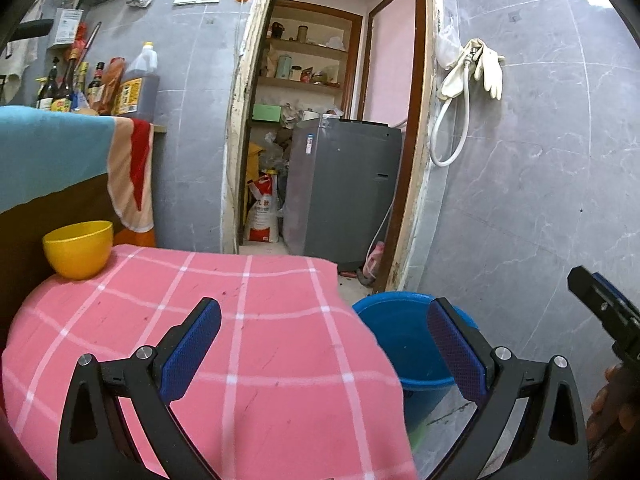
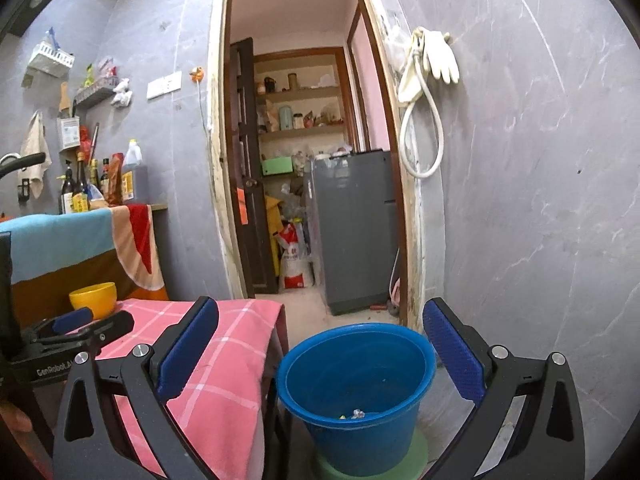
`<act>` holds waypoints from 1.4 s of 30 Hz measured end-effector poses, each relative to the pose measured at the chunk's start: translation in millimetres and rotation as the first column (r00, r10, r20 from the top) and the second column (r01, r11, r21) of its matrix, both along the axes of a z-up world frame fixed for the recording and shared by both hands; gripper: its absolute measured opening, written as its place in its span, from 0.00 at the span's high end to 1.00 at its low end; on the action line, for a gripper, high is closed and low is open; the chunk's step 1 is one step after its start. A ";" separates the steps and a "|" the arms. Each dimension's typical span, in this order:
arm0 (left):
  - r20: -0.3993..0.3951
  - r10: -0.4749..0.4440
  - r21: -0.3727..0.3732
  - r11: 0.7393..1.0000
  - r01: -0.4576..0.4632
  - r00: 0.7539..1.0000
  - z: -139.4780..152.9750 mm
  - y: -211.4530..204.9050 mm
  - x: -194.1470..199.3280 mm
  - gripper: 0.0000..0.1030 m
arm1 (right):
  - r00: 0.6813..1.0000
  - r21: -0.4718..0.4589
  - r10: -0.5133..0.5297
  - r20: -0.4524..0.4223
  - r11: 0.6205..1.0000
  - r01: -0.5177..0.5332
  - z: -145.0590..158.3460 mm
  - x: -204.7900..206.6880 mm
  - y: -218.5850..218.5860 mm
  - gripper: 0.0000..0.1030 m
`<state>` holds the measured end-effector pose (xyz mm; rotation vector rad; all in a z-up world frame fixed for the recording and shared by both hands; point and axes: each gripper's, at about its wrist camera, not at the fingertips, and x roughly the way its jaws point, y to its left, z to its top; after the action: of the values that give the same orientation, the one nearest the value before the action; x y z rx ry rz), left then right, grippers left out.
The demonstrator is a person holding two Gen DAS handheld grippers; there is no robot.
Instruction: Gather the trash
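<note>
Blue bucket, frame bottom: scraps inside; our left gripper and right gripper spread, empty; pink cloth shows no trash; collection seemingly finished.

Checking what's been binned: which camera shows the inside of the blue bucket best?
The right wrist view: it looks down into the blue bucket, showing small scraps at the bottom. The left wrist view shows only part of its rim and wall, behind the pink cloth.
</note>
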<state>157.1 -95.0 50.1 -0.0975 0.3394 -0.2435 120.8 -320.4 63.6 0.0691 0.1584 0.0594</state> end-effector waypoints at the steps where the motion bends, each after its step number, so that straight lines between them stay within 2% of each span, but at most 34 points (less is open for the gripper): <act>1: 0.001 0.005 0.001 1.000 -0.005 1.000 -1.5 2.3 -4.4 0.02 | 1.000 -0.004 0.000 0.009 1.000 0.000 -0.1 -5.1 2.4 0.00; 9: 0.020 0.040 0.017 0.999 -0.040 0.999 -6.7 21.8 -36.8 0.02 | 0.999 -0.024 -0.001 0.040 1.000 0.002 -6.2 -33.2 16.3 0.00; 19: 0.056 0.117 0.011 0.993 -0.118 0.992 -18.8 39.2 -77.7 0.02 | 1.000 0.003 -0.012 0.014 1.000 0.012 -21.1 -56.1 31.3 0.00; 25: 0.056 0.134 0.027 0.990 -0.135 0.989 -30.7 42.4 -96.6 0.02 | 1.000 -0.031 -0.022 0.013 0.999 0.023 -28.2 -67.2 40.3 0.00; 34: 0.084 0.183 0.046 0.981 -0.187 0.979 -48.5 49.8 -115.4 0.02 | 0.997 -0.069 -0.080 0.016 0.994 0.080 -50.2 -81.5 47.4 0.00; 42: 0.072 0.189 0.042 0.980 -0.193 0.979 -64.9 55.8 -123.6 0.02 | 0.995 -0.108 -0.093 0.029 0.989 0.096 -60.1 -89.6 53.9 0.00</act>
<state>33.5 -39.2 -14.7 -0.0734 0.2663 -0.0479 31.2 -266.5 3.5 -0.0337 0.1341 -0.0432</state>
